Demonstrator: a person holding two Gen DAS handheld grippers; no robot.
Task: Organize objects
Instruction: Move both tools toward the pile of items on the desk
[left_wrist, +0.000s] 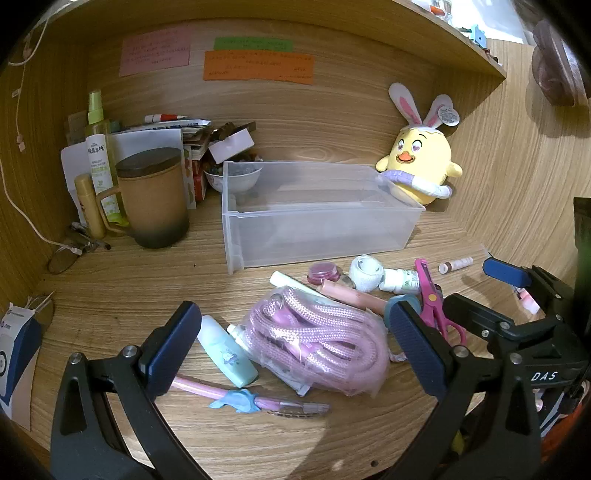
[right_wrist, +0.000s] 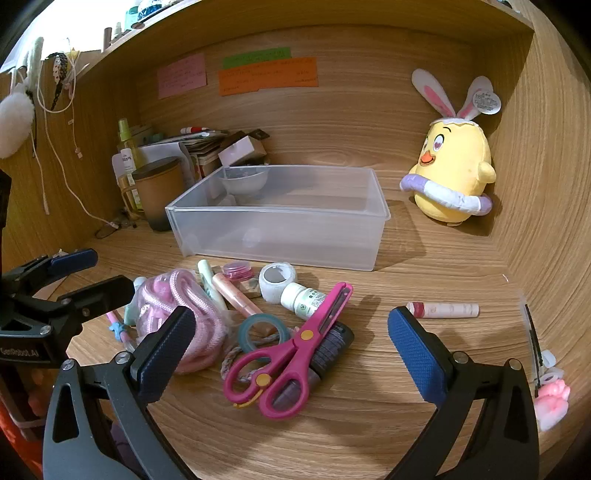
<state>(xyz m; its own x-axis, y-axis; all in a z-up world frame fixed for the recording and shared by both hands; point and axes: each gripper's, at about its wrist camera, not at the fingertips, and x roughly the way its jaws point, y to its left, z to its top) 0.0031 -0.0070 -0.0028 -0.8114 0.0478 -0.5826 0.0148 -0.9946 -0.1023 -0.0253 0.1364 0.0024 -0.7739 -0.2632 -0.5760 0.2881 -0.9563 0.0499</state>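
Note:
A clear plastic bin (left_wrist: 321, 236) (right_wrist: 280, 240) stands empty at the back of the wooden desk. In front of it lies a loose pile: a bagged pink rope (left_wrist: 314, 339) (right_wrist: 177, 306), pink scissors (right_wrist: 291, 354) (left_wrist: 430, 291), a mint bottle (left_wrist: 225, 350), a pink pen (left_wrist: 240, 400), a white tape roll (right_wrist: 277, 280), a small white bottle (right_wrist: 304, 297), a teal tape ring (right_wrist: 264, 332) and a lip tube (right_wrist: 443, 309). My left gripper (left_wrist: 295, 347) (right_wrist: 99, 273) hangs open above the rope bag. My right gripper (right_wrist: 291, 350) (left_wrist: 476, 286) hangs open above the scissors. Neither touches anything.
A yellow chick plush (right_wrist: 454, 173) leans in the back right corner. A lidded brown mug (left_wrist: 151, 195), a spray bottle (left_wrist: 98, 147), a bowl (left_wrist: 232, 177) and stacked papers crowd the back left. Glasses (left_wrist: 70, 251) lie by the left wall. A pink paw charm (right_wrist: 552, 402) lies far right.

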